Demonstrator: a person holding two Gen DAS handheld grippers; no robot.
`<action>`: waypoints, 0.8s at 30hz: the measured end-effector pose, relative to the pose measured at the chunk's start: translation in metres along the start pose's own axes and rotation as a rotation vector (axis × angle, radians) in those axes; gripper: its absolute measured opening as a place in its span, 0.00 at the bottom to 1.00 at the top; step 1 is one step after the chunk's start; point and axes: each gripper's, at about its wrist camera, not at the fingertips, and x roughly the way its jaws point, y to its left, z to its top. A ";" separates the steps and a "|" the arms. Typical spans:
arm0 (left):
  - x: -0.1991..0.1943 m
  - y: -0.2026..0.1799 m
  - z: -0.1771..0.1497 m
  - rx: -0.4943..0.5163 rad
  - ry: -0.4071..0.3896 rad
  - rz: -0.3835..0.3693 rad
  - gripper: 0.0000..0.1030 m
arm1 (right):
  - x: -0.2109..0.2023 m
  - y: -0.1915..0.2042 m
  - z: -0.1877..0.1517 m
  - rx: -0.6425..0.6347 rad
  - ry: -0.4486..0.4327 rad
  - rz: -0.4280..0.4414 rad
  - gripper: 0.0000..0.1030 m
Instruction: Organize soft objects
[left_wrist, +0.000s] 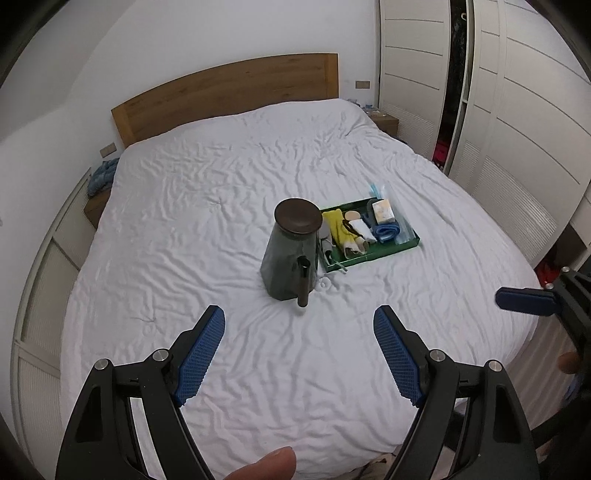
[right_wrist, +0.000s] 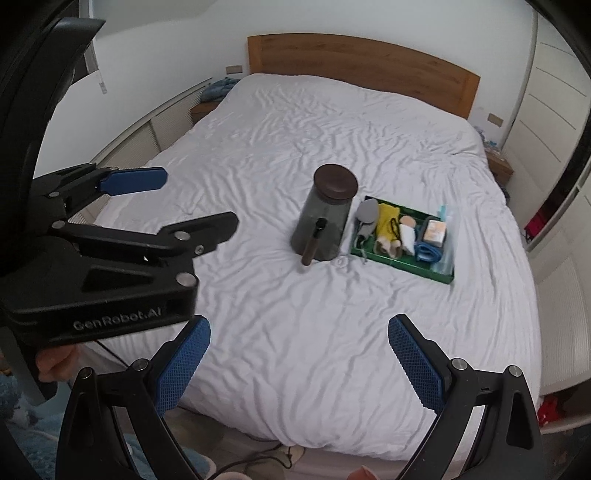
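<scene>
A green tray (left_wrist: 406, 246) (right_wrist: 406, 266) lies on the white bed (left_wrist: 221, 229) (right_wrist: 277, 147). It holds soft items: a yellow cloth (left_wrist: 338, 227) (right_wrist: 388, 219), a white roll (left_wrist: 360, 229), a blue strap (left_wrist: 386, 233) (right_wrist: 428, 253) and a pale packet (left_wrist: 382, 211) (right_wrist: 435, 232). A dark grey jar with a brown lid (left_wrist: 291, 254) (right_wrist: 325, 218) stands left of the tray. My left gripper (left_wrist: 299, 317) is open and empty, short of the jar; it also shows in the right wrist view (right_wrist: 192, 199). My right gripper (right_wrist: 299, 326) is open and empty above the bed's near part.
A wooden headboard (left_wrist: 229, 92) (right_wrist: 362, 66) stands at the far end. White wardrobe doors (left_wrist: 517, 110) line the right side. A nightstand with a blue cloth (left_wrist: 101, 177) (right_wrist: 218, 88) sits left of the bed. A small white ring (left_wrist: 325, 284) lies by the jar.
</scene>
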 end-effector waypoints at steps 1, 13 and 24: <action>0.001 0.000 -0.001 0.000 -0.003 0.000 0.76 | 0.002 0.000 0.001 0.000 0.001 0.005 0.96; 0.016 0.028 -0.001 -0.033 -0.024 0.058 0.76 | 0.055 -0.004 0.014 0.017 0.025 0.027 0.96; -0.027 0.072 -0.016 -0.050 -0.005 0.123 0.76 | 0.023 -0.008 0.015 0.024 0.042 -0.058 0.96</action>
